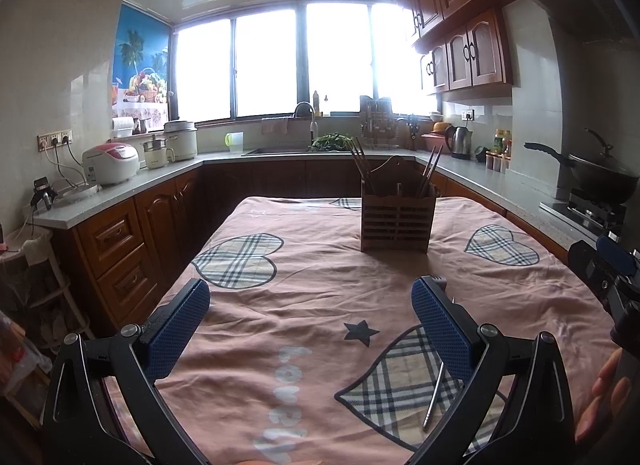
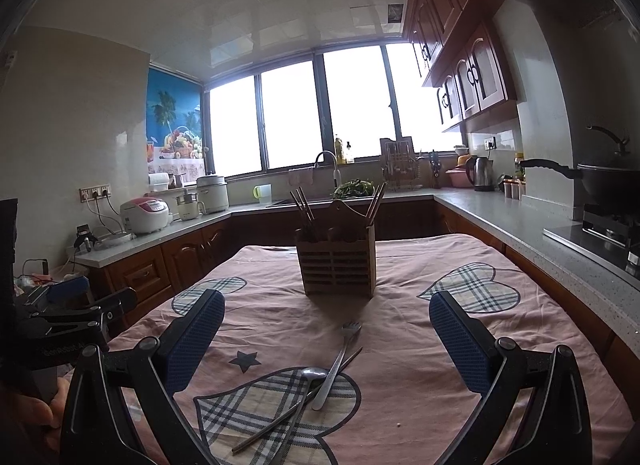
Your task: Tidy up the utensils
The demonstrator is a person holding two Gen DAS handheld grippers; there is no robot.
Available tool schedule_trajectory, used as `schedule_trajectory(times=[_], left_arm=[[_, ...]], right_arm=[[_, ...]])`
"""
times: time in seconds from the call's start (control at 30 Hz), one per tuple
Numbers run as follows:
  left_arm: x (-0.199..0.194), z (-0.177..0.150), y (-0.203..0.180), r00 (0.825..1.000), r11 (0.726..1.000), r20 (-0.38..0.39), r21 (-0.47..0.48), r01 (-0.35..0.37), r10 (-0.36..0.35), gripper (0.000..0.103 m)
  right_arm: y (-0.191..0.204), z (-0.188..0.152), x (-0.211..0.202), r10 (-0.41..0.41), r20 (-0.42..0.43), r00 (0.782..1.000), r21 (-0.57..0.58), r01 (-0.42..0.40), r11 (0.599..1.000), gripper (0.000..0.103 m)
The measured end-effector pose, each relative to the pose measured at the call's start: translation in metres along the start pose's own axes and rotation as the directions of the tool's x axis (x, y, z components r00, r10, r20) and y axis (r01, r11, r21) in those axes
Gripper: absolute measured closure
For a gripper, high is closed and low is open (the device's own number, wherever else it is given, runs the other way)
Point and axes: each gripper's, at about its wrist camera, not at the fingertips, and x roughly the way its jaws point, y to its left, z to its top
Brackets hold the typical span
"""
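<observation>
A wooden slatted utensil holder (image 1: 397,221) (image 2: 338,264) stands on the far middle of the pink tablecloth, with chopsticks (image 1: 362,163) (image 2: 304,207) sticking up from it. In the right wrist view a metal fork (image 2: 338,361), a metal spoon (image 2: 304,401) and a thin chopstick (image 2: 296,405) lie crossed on a plaid heart near the front. My right gripper (image 2: 326,331) is open and empty just above them. My left gripper (image 1: 310,313) is open and empty over the cloth; one metal handle (image 1: 434,397) shows beside its right finger.
The table (image 1: 320,265) carries a pink cloth with plaid hearts. Kitchen counters run along the left, back and right, with rice cookers (image 1: 112,163), a sink, a kettle (image 1: 460,143) and a wok (image 1: 600,181) on the stove. The right gripper shows at the left view's edge (image 1: 608,277).
</observation>
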Motion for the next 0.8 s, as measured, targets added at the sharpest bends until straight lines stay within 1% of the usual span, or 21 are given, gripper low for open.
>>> schedule_trajectory(times=[0.23, 0.8], left_arm=[[-0.0017, 0.0016, -0.0027, 1.000, 1.000, 0.010, 0.001, -0.004, 0.004, 0.000], [-0.0015, 0.0025, -0.0027, 1.000, 1.000, 0.008, 0.003, 0.004, -0.004, 0.000]], right_arm=[[-0.0004, 0.0008, -0.0030, 0.001, 0.015, 1.000, 0.002, -0.001, 1.000, 0.000], [-0.0003, 0.0018, 0.0002, 0.016, 0.009, 1.000, 0.004, -0.016, 1.000, 0.000]])
